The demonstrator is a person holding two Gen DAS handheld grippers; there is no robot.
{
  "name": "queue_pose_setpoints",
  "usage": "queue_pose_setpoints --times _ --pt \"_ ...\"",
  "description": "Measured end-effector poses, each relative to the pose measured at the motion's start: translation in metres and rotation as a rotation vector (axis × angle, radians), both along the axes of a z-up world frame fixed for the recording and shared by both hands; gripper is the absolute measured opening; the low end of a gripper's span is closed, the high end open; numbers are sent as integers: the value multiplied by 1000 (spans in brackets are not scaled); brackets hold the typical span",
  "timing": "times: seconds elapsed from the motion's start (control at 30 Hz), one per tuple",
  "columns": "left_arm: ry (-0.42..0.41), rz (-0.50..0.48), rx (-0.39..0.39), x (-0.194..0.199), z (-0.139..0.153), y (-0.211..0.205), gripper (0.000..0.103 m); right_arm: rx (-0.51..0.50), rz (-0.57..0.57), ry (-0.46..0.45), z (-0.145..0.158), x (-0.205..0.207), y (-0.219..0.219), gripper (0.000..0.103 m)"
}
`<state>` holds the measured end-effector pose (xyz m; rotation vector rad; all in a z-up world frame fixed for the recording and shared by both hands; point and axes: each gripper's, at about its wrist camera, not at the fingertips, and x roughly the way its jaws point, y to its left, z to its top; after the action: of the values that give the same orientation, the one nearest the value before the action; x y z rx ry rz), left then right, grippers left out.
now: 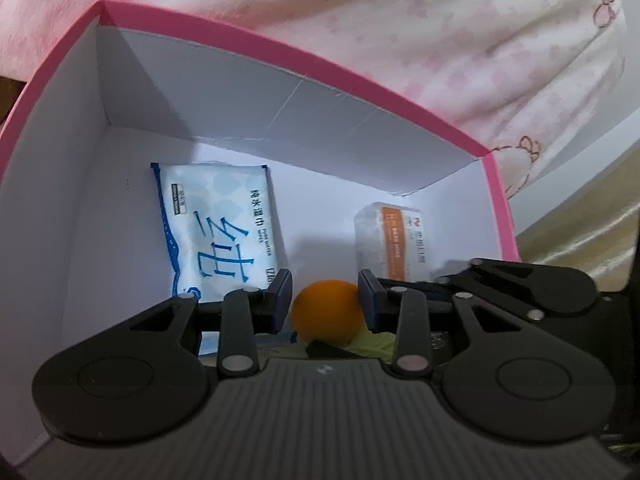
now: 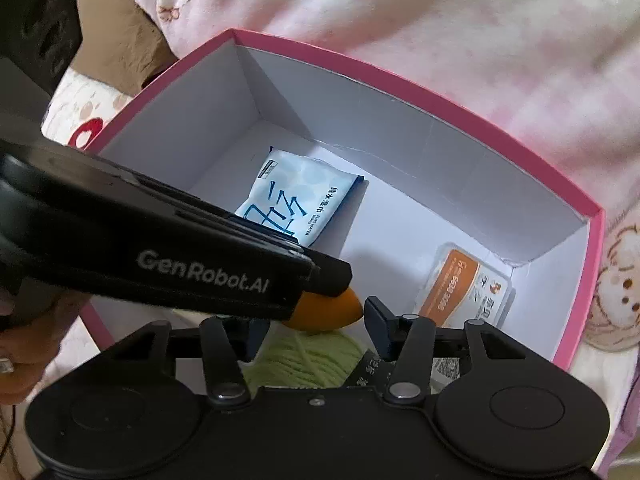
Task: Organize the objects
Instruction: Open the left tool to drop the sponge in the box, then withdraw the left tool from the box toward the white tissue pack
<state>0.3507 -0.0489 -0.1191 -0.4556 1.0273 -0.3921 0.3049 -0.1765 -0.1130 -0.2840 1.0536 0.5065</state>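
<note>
A pink box with white inside walls [image 1: 248, 92] [image 2: 400, 120] holds a blue-and-white wet wipes pack [image 1: 216, 224] [image 2: 296, 200] and a clear box with an orange label [image 1: 392, 240] [image 2: 464, 292]. My left gripper [image 1: 325, 304] is inside the box with an orange ball [image 1: 326, 314] [image 2: 328, 312] between its fingers; whether the pads touch it I cannot tell. The left gripper's body [image 2: 160, 248] crosses the right wrist view. My right gripper [image 2: 316, 332] is open above a green yarn ball [image 2: 308, 360] [image 1: 372, 342].
A pink fluffy blanket [image 1: 400, 20] [image 2: 440, 20] lies behind and around the box. A brown surface [image 2: 120, 52] and a dark object [image 2: 36, 20] are at upper left in the right wrist view. A hand [image 2: 24, 352] holds the left gripper.
</note>
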Motion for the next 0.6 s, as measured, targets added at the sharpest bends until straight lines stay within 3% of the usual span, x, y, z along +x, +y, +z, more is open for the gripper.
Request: queue_pose_setpoints --times 0.2,0.43,0.6 --pt "-20 -40 44 -6 15 -5 36 56 -39 -51 23 -17 -15 65" --pt "-89 -121 168 -42 72 -9 46 98 -40 -167 78 -69 -33 65" --pt "-104 -136 193 -79 116 -4 55 120 -57 -213 114 -107 -40 65"
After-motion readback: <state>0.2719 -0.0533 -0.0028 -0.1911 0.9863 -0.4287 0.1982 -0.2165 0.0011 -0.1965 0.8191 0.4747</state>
